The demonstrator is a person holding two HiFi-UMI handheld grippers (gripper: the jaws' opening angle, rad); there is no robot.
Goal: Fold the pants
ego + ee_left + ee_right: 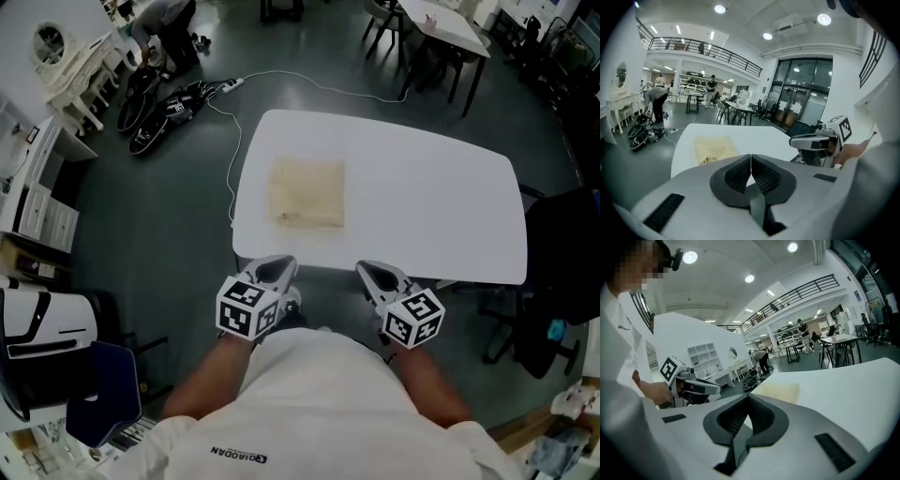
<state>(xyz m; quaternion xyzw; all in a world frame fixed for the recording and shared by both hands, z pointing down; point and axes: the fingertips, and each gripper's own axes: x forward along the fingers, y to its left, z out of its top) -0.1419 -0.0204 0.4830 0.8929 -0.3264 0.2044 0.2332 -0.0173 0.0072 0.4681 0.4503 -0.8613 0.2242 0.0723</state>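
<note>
The pale yellow pants (307,192) lie folded into a flat rectangle on the left half of the white table (422,187). Both gripper views show them too, ahead on the tabletop: pants (715,148) and pants (780,392). My left gripper (278,269) and right gripper (368,272) hover side by side off the table's near edge, close to my body. Both are shut and hold nothing; each one's jaws meet at the tips. Each gripper view also catches the other gripper at its side.
A dark office chair (562,281) stands right of the table. A white cable (234,150) runs across the floor along the table's left side toward black bags (159,108). White drawers (33,202) sit far left; a person bends over near the bags.
</note>
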